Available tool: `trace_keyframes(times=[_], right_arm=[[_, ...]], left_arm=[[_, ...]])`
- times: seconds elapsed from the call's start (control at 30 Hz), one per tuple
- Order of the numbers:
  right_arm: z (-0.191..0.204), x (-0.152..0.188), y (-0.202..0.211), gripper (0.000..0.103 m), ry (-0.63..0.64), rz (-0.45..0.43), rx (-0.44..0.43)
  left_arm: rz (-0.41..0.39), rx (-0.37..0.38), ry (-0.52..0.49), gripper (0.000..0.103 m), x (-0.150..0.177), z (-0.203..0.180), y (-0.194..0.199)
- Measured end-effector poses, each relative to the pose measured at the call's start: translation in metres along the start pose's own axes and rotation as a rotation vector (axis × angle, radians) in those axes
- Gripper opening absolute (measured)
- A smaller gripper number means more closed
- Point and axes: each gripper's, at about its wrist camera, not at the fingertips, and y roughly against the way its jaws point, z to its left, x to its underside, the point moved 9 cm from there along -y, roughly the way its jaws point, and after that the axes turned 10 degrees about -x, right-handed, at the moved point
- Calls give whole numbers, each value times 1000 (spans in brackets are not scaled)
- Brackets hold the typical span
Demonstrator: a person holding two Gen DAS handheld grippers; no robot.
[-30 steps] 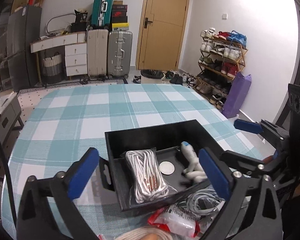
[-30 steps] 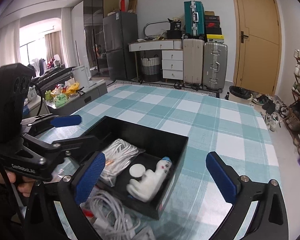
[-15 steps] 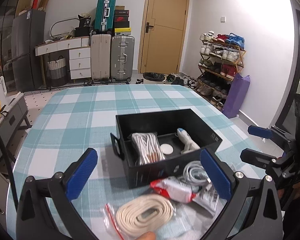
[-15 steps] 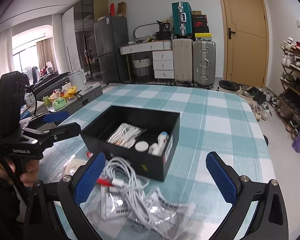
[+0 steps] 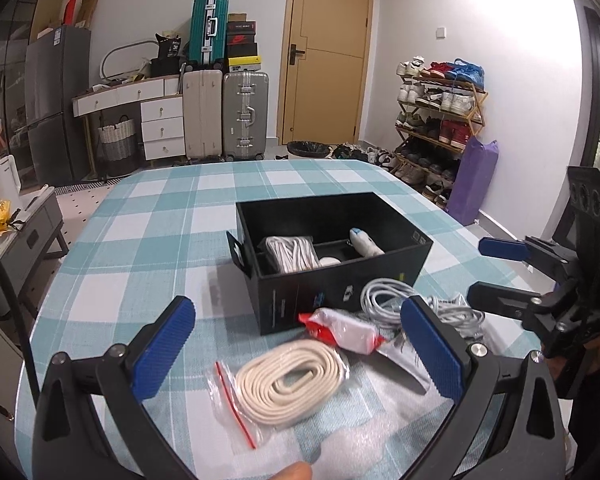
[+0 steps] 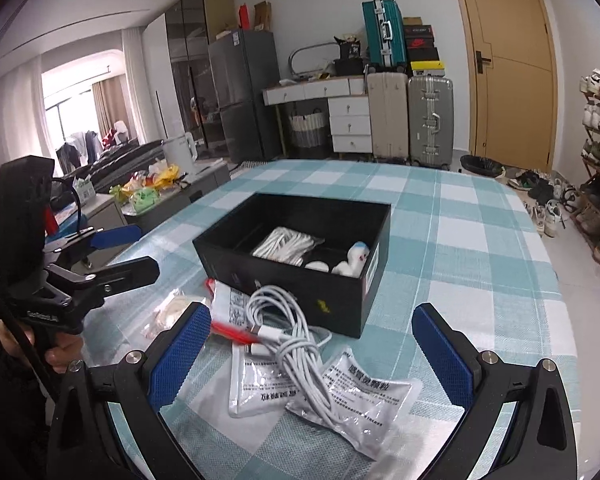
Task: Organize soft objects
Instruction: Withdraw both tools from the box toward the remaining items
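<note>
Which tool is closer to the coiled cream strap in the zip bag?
Left. The left tool hangs open right over the cream strap; the right tool is off to its right, above the white cable.

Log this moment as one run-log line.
left hand-held gripper: open, empty | right hand-held gripper: open, empty | black rectangular box: partly filled | loose white cable: outside box

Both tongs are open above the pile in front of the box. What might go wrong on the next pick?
1. The loose white cable lies across two foil sachets; lifting it may drag them along.
2. The coiled cream strap sits in a slippery clear zip bag; the left tongs might pinch only plastic.
3. The black box stands close behind the pile and may get shoved.
</note>
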Motion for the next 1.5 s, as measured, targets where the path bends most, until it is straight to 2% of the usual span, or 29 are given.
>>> trace_keyframes(times=[0.37, 0.73, 0.93, 1.2, 1.5], right_arm=[[6, 17, -13, 102, 7, 52, -53], [8, 22, -21, 102, 9, 75, -59], [10, 26, -27, 102, 7, 91, -64], [10, 29, -32, 102, 7, 109, -65], [7, 34, -39, 102, 4, 136, -55]], left_arm=[[59, 5, -9, 103, 33, -7, 2], [114, 11, -23, 103, 61, -11, 6], [131, 52, -1, 103, 68, -12, 9], [142, 88, -78, 103, 76, -26, 14], [151, 130, -106, 92, 82, -34, 15]])
